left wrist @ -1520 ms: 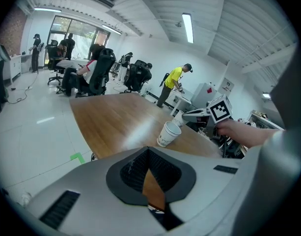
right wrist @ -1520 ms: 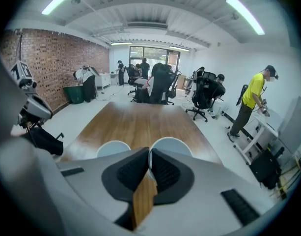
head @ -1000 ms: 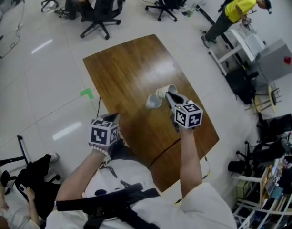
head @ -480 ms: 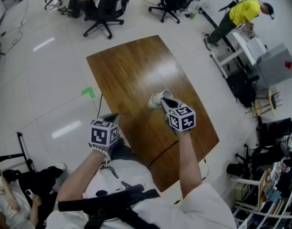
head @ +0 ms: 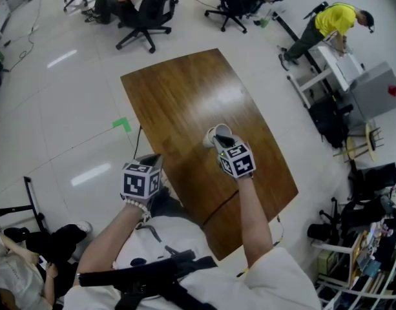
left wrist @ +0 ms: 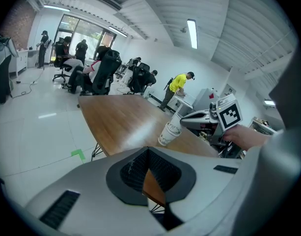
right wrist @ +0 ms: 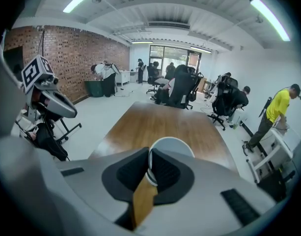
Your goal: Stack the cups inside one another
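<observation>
The jaws of the right gripper are clamped on the rim of the nested white cups, tilted over the wooden table at mid-frame in the head view. The jaws of the left gripper are together and empty, at lower left by the table's edge.

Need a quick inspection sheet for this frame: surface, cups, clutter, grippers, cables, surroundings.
Surface: wooden table, glossy.
Job's things: paper cups, apparently nested, tilted.
Clutter: nothing seen on the table.
Grippers: right gripper has its fingers shut on the cups' rim; left gripper shut, holding nothing, off the table's near edge.
Cables: floor cable, far from the table.
Surroundings: office chairs, person in yellow, green floor tape.
</observation>
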